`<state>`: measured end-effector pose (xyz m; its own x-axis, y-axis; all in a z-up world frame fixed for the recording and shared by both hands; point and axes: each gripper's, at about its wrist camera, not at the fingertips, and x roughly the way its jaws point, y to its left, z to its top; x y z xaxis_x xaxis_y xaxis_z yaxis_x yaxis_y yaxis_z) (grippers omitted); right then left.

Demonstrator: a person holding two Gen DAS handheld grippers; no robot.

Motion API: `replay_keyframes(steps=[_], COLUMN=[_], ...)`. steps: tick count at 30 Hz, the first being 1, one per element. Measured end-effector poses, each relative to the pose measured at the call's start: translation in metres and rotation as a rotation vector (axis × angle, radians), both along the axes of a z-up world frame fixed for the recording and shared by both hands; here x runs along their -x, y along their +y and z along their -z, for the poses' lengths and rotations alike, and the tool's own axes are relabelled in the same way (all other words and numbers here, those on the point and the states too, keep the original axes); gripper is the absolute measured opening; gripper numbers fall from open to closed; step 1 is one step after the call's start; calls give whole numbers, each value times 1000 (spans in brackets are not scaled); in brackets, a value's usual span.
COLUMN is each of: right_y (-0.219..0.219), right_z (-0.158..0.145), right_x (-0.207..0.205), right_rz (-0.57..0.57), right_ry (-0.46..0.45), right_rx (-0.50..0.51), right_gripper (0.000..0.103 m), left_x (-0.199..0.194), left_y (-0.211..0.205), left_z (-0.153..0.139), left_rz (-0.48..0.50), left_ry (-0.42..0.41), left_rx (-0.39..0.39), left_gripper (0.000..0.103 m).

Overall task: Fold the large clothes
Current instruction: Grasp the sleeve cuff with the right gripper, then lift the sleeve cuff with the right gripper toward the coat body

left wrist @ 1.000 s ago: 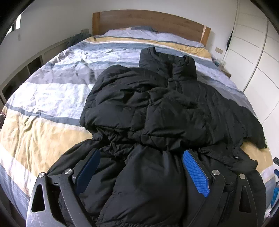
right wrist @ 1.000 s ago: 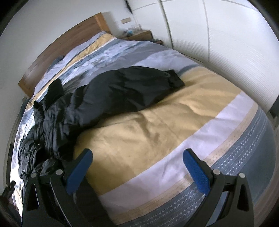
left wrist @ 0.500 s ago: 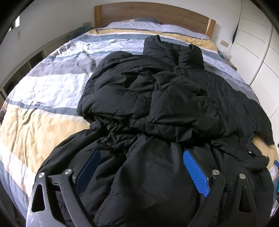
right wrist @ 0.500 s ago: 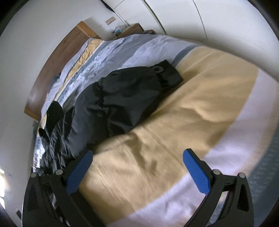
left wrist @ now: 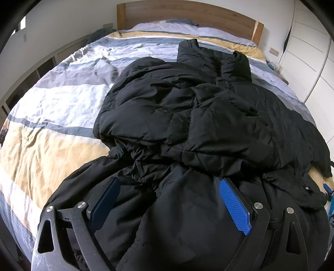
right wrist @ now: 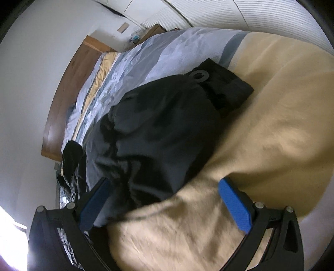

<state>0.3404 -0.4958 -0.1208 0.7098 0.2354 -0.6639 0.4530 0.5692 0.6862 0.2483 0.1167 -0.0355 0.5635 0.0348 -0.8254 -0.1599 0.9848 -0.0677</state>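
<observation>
A large black puffer jacket [left wrist: 187,125] lies crumpled on the striped bed, collar toward the headboard. My left gripper [left wrist: 169,206] is open, its blue pads spread over the jacket's near hem, with fabric bunched between them. In the right wrist view one jacket sleeve [right wrist: 167,129] with a cuff [right wrist: 225,83] stretches across the yellow band of the duvet. My right gripper [right wrist: 165,206] is open and low over the bed, its left pad at the sleeve's near end, its right pad over bare duvet.
The bed [left wrist: 52,129] has a grey, white and yellow striped duvet and a wooden headboard [left wrist: 187,12]. White wardrobe doors [left wrist: 313,52] stand on the right. A shelf unit [left wrist: 31,75] runs along the left wall. A nightstand [right wrist: 150,31] stands by the headboard.
My left gripper has moved forward over the jacket's hem. My right gripper has rolled and swung in close to the sleeve. Both stay open.
</observation>
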Motion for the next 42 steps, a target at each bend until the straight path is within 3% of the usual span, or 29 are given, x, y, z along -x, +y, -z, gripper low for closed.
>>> replay_keyframes(steps=[18, 19, 22, 25, 29, 32, 42], right_y=[-15, -15, -17, -17, -12, -7, 21], right_z=[3, 4, 9, 12, 1, -15, -85], right_x=[-33, -35, -36, -38, -45, -50, -62], right_rz=[100, 103, 119, 135, 122, 107, 21], right_ry=[-83, -85, -95, -95, -96, -110, -225], right_rx=[-71, -73, -110, -129, -73, -24, 95], right_gripper=[100, 93, 57, 48, 22, 12, 7], left_x=[-3, -3, -1, -1, 0, 2, 7], left_y=[11, 13, 19, 27, 36, 41, 47], left_z=[-3, -3, -1, 0, -1, -2, -7], left_rz=[-11, -12, -20, -31, -41, -45, -46], left_ry=[-33, -35, -39, -41, -46, -53, -69], left_rx=[44, 48, 65, 80, 93, 104, 128], left_gripper=[95, 95, 95, 95, 95, 95, 95])
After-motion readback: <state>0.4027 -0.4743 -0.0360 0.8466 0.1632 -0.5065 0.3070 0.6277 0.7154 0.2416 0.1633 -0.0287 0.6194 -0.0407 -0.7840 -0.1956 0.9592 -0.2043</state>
